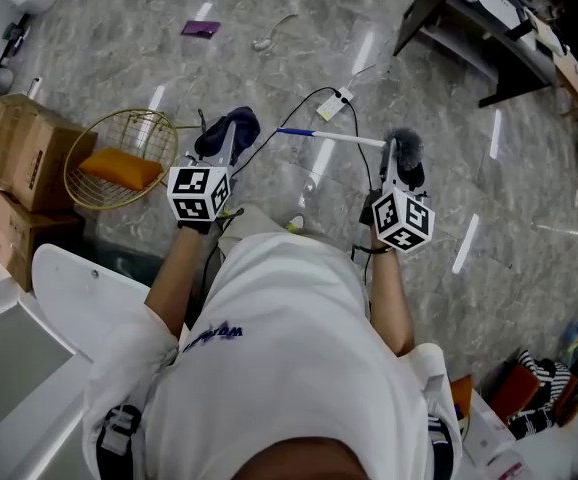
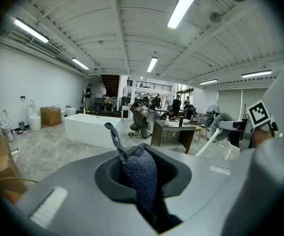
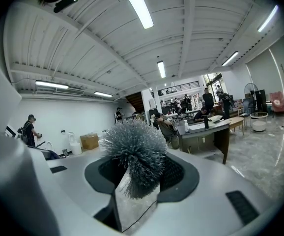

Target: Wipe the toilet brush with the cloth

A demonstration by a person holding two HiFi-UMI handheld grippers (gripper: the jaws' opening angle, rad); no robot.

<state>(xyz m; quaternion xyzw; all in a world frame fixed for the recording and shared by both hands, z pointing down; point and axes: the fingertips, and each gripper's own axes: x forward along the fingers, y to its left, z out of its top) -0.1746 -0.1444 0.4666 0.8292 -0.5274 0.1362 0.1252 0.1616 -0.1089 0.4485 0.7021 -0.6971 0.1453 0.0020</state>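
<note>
Since the left tool [image 1: 225, 154] is clamped on a bunched dark blue cloth [image 1: 231, 126] and the right tool [image 1: 401, 164] is closed around the toilet brush [image 1: 403, 148] at its grey bristle head, the wipe looks about to begin rather than under way. The white handle [image 1: 334, 137] juts sideways toward the cloth, above the floor [image 1: 299, 28], near it but apart. To do it well, I would lay the cloth's loose fold on the handle, press lightly and draw along it, with the right tool holding the brush level; a grip on springy bristles may let it twist. Only the head view shows that gap and the handle's blue tip [image 1: 291, 131]. The left gripper view shows the cloth pinched into a narrow ridge between its jaws. The right gripper view shows bristles filling its jaws, the handle not made out.
</note>
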